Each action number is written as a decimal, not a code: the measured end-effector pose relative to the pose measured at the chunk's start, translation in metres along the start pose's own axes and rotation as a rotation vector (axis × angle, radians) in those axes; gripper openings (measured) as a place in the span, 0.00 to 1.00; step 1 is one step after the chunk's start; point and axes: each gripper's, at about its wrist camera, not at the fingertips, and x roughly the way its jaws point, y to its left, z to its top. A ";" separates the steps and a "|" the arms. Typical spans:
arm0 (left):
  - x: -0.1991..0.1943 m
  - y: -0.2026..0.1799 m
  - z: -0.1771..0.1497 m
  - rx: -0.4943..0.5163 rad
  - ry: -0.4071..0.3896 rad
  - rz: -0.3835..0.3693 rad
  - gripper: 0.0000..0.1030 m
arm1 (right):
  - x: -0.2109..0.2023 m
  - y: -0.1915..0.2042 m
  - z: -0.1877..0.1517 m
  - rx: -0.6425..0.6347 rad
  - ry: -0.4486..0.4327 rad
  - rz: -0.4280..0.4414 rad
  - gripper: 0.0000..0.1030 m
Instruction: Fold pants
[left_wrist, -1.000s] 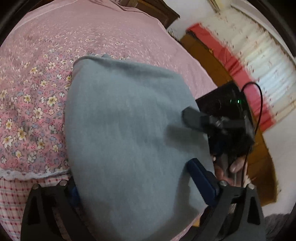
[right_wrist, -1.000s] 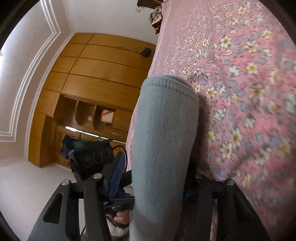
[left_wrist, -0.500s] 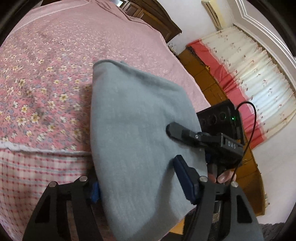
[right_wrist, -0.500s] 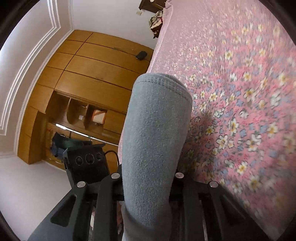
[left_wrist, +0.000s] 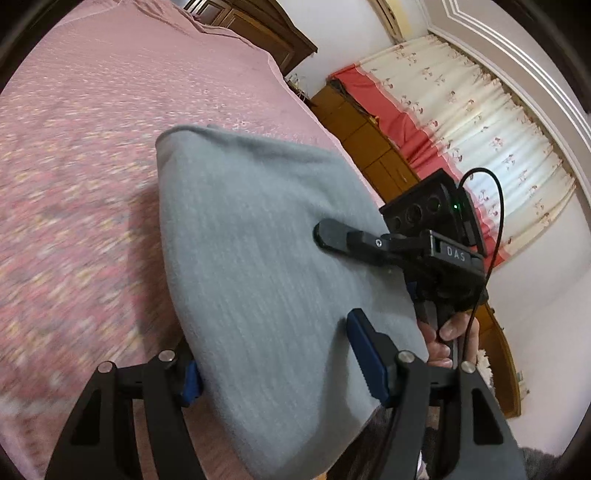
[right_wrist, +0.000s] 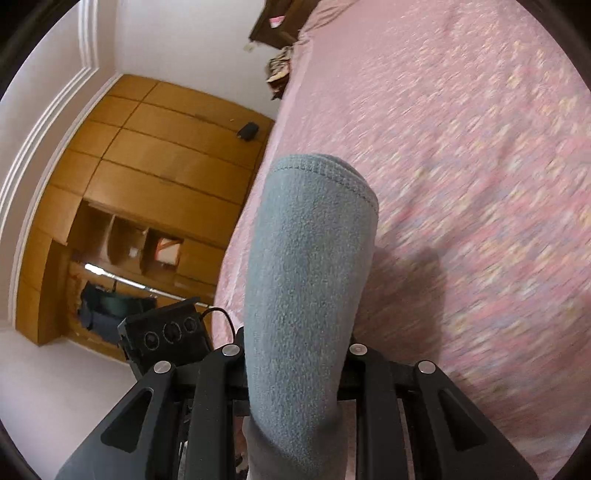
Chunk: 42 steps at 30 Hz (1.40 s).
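Observation:
The grey fleece pants (left_wrist: 266, 266) hang between both grippers above the pink floral bed (left_wrist: 92, 129). My left gripper (left_wrist: 280, 373) is shut on one edge of the cloth, which drapes over its blue pads. My right gripper (right_wrist: 295, 354) is shut on the pants (right_wrist: 306, 277), whose stitched hem points up and away from the camera. The right gripper also shows in the left wrist view (left_wrist: 391, 247), pinching the far edge of the cloth. The left gripper's body shows in the right wrist view (right_wrist: 166, 339).
The bed (right_wrist: 461, 166) fills most of both views. A wooden wardrobe (right_wrist: 122, 192) stands beyond the bed's edge. A curtained window with a red band (left_wrist: 480, 129) and a dark headboard (left_wrist: 255, 26) are at the far side.
Both grippers have lifted and carried the pants further over the bed. More of the room shows behind. The right gripper's jaws have closed in on the cloth.

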 end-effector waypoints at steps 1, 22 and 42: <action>0.006 0.001 0.001 0.001 -0.007 0.005 0.68 | 0.000 -0.004 0.003 -0.008 0.005 -0.007 0.23; 0.021 0.019 -0.030 0.031 0.028 0.135 0.66 | -0.031 -0.036 -0.068 0.156 -0.250 -0.227 0.64; 0.018 0.000 -0.103 0.039 0.008 0.119 0.72 | -0.001 -0.041 -0.028 0.009 -0.161 -0.165 0.26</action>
